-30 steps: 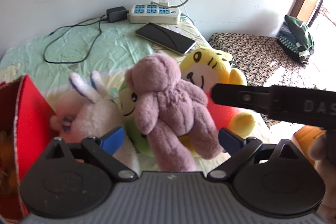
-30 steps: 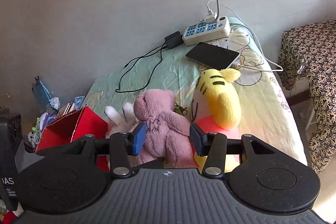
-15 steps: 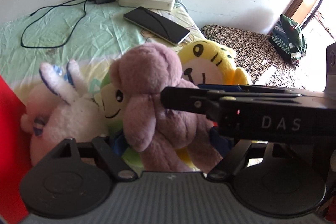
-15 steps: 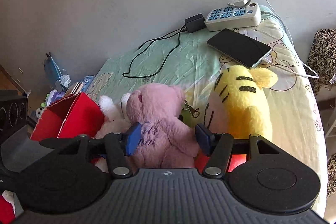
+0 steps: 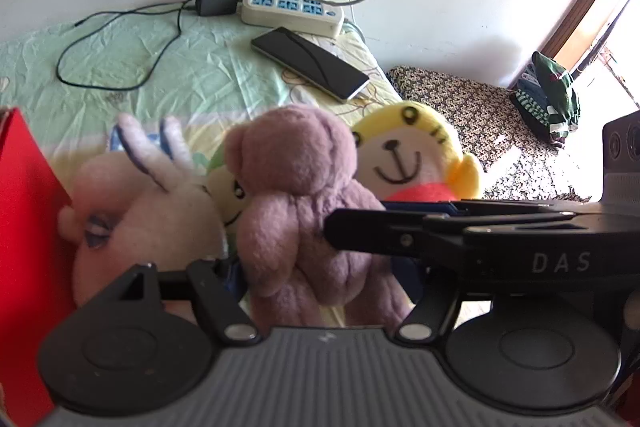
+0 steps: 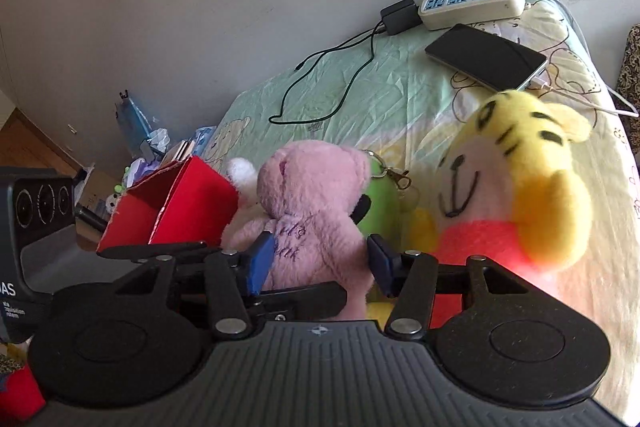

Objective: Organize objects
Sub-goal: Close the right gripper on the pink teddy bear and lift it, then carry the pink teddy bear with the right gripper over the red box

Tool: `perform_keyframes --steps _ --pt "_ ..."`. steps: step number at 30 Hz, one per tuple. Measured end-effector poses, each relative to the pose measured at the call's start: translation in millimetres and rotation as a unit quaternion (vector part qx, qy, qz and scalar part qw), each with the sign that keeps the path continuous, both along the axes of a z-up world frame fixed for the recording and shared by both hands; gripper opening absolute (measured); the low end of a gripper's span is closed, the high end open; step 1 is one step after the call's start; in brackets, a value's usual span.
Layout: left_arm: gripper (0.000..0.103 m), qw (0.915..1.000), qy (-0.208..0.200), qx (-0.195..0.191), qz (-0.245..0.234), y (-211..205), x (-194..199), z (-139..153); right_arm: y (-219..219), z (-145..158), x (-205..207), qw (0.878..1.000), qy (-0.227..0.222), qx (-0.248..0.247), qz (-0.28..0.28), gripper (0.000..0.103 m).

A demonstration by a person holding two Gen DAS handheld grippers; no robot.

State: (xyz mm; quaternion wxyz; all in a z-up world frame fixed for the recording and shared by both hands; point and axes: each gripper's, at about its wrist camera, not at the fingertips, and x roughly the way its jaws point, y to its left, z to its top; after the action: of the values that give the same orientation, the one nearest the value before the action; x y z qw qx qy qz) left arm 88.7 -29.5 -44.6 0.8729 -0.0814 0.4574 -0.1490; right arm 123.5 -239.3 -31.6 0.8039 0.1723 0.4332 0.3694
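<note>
My left claw [image 5: 320, 279] and right claw [image 6: 318, 259] are both closing around the pink teddy bear [image 6: 316, 203], which sits on the bed [image 5: 168, 67] between the white bunny [image 5: 148, 199] and yellow tiger [image 6: 516, 195].

green toy [image 6: 380, 203] mostly hidden behind pink bear [image 6: 312, 215], red box [image 5: 24, 227] cut off
</note>
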Motion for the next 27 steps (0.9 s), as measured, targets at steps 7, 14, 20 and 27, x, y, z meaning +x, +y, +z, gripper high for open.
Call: perform_keyframes --steps 7,14,20,27 --pt "0.068 0.9999 0.01 0.008 0.008 -1.7 0.4 -11.4 7.4 -10.0 5.3 1.0 0.025 -0.007 0.0 0.057" --pt "0.068 0.9998 -0.011 0.017 -0.003 -9.7 -11.5 1.6 -4.7 -7.4 -4.9 0.999 0.04 0.023 -0.018 0.056" --pt "0.068 0.9992 -0.034 0.018 -0.012 -20.0 -32.7 18.9 -16.5 4.9 -22.4 0.998 0.04 0.042 -0.029 0.055" --pt "0.068 0.9978 -0.061 0.019 -0.02 -24.6 -64.2 39.2 -23.0 24.4 -52.5 0.997 0.021 0.056 -0.04 0.055"
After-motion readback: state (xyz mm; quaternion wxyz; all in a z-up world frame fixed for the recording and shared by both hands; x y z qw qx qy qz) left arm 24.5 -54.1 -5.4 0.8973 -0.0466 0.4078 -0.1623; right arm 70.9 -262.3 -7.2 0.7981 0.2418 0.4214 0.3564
